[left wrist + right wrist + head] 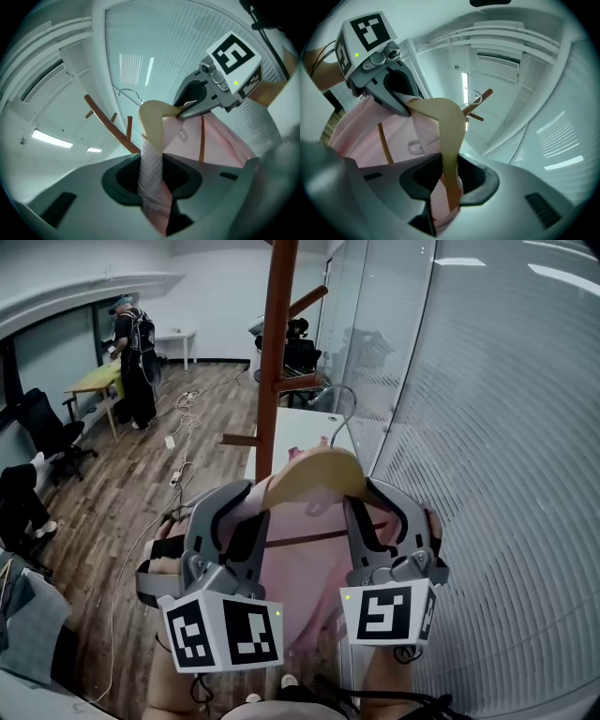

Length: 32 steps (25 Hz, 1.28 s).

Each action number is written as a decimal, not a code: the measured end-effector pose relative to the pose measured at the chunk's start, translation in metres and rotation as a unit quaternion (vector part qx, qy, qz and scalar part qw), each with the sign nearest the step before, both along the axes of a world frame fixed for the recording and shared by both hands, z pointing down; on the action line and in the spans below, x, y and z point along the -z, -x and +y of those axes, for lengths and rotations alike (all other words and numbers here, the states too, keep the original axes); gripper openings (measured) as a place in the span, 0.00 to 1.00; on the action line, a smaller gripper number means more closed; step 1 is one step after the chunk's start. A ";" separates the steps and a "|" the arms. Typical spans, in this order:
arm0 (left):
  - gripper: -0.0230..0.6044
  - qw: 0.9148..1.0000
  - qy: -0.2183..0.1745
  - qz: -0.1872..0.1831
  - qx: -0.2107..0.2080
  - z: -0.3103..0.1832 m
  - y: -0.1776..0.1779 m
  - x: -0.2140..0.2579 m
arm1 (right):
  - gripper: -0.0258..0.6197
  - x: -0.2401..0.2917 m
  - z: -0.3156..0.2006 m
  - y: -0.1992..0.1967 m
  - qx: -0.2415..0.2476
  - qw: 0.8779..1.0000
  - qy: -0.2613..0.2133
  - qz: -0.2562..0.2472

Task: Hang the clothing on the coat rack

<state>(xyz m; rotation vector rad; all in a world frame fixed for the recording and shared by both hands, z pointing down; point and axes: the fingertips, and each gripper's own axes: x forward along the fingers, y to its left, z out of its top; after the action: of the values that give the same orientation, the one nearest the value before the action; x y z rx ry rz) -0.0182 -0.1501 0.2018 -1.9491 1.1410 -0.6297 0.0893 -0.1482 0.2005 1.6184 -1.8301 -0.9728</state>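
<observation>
The pink garment (pixel 302 563) hangs on a hanger (pixel 314 474) held up in the air just short of the coat rack (pixel 277 352), between the two grippers. The hanger's long axis runs side to side across the head view, one end toward each gripper. Its hook (pixel 343 413) stands up from the middle and points toward the rack, and the cloth falls straight down toward the person.

The hanger is pale, smooth wood bowed into a broad arch, with a thin darker brown bar under it and a bent wire hook. The cloth is soft pink with a fine woven check, which the left gripper view shows as a small diamond texture.

The left gripper (pixel 239 502) is closed on the garment's shoulder, where it wraps the hanger's end. In its own view the pink fabric is pinched between the dark pads. The right gripper (pixel 375 502) is clamped on the hanger's other arm, with wood and a fold of pink cloth both between its pads. Each gripper is grey with a white cube bearing black square marker patterns.

The rack is a round reddish-brown wooden pole with short pegs angled upward. At the right is a glass wall with fine horizontal stripes, and below is a wood-plank floor (pixel 141 493) with cables (pixel 183 423) trailing over it. Far back at the left a person (pixel 136 357) in dark clothes stands beside a yellow-green worktop (pixel 94 381), and a black office chair (pixel 47 427) sits nearer.
</observation>
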 end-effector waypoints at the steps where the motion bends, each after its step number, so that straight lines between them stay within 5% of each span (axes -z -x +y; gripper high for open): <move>1: 0.23 1.000 -0.002 0.002 0.006 0.000 -0.001 0.007 | 0.22 0.008 -0.001 -0.001 0.008 1.000 -0.005 -0.004; 18: 0.23 0.997 0.030 0.042 0.060 -0.044 -0.003 0.029 | 0.22 0.041 -0.056 -0.002 0.076 0.997 -0.020 0.012; 32: 0.23 0.996 0.054 0.027 0.061 -0.068 0.004 0.023 | 0.22 0.032 -0.081 0.005 0.069 0.997 -0.003 0.015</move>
<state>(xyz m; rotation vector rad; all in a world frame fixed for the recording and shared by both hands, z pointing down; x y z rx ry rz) -0.0221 -0.2184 0.1792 -2.0095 1.2899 -0.7217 0.0843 -0.2291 0.1683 1.4885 -1.9401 -1.0583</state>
